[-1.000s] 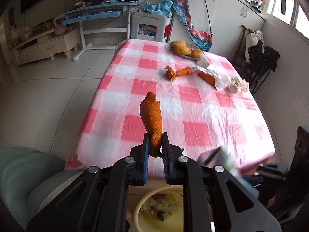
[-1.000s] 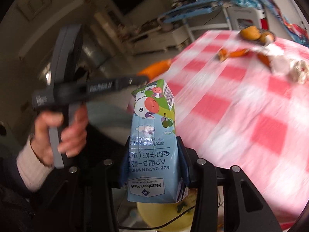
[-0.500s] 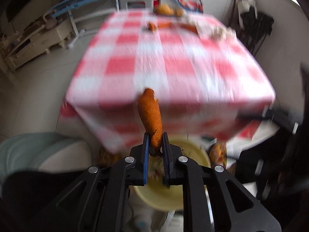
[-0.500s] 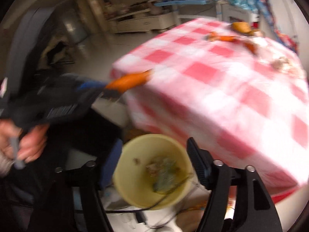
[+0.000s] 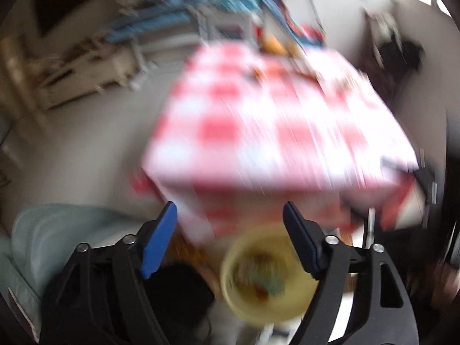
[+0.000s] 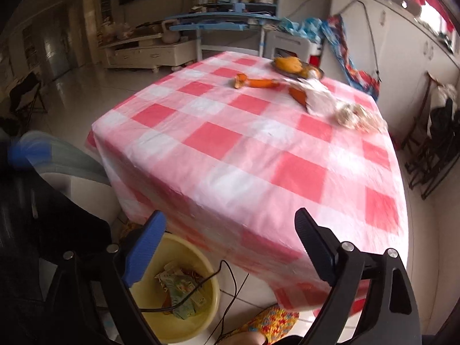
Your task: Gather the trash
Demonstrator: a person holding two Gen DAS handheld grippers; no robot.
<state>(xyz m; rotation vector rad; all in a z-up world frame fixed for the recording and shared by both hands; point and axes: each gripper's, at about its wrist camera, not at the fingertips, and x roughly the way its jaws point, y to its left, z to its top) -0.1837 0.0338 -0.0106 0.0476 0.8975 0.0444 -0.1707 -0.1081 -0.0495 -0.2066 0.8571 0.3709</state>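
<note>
Looking along your left gripper (image 5: 230,221), you see its jaws spread wide with nothing between them, and the whole view is smeared by motion. Between the blue pads and the near edge of the checked tablecloth (image 5: 273,120) there is open air. A yellow basin (image 5: 267,276) sits on the floor below that edge, between the fingers in the frame, with blurred scraps of trash (image 5: 263,281) lying in it; what they are cannot be told. A pale green seat (image 5: 66,235) lies to the left, and grey floor opens beyond it toward a low cabinet against the far wall.

Through your right gripper (image 6: 230,224), the picture is sharper. Its jaws also stand wide apart and grip nothing. The table's near corner hangs just ahead of the fingers, its pink-and-white cloth (image 6: 258,149) draping over the edge. Below and to the left, the yellow basin (image 6: 198,319) rests on the tiled floor, holding a crumpled carton (image 6: 184,290) and paper bits, with a black cable (image 6: 218,276) trailing across its rim. A knitted multicoloured slipper (image 6: 273,319) shows beside it. At the far end of the table, well apart from you, lie orange peels (image 6: 256,82), a plate of fruit (image 6: 293,64) and crumpled white wrappers (image 6: 322,97). Folding chairs (image 6: 431,149) stand along the right wall.
</note>
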